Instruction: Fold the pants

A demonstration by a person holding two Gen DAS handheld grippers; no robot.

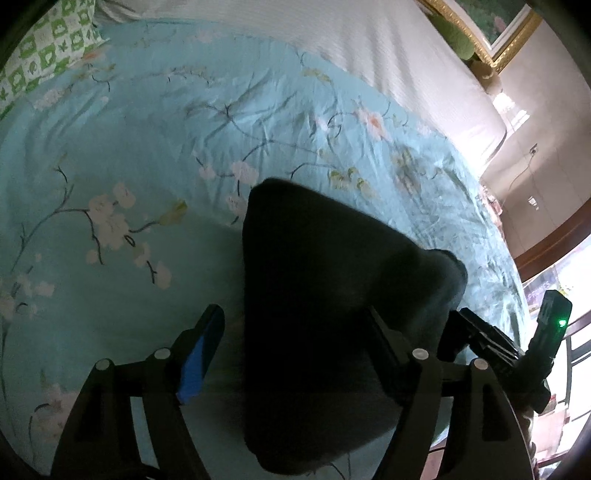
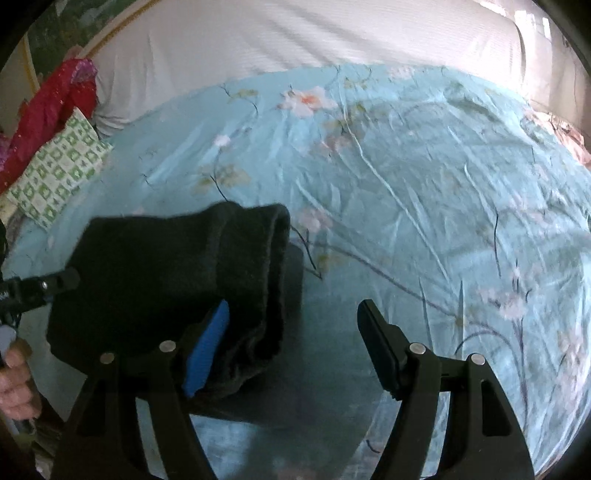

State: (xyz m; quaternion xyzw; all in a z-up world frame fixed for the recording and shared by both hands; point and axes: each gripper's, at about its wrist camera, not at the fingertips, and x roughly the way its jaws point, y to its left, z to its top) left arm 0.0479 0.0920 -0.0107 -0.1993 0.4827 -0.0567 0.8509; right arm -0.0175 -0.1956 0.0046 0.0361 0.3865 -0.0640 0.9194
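Observation:
The dark pants lie folded into a thick bundle on the teal floral bedspread. My left gripper is open; the bundle lies between its fingers and covers the right fingertip. In the right wrist view the pants lie at the left, their cuff end open toward the right. My right gripper is open, its left blue pad against the bundle's edge and its right finger over bare bedspread. The other gripper's tip shows at the far left.
A green checked pillow and a red cloth lie at the bed's far left. A white sheet covers the far side. A gold-framed picture and a window are at the right. The bed edge runs along the right.

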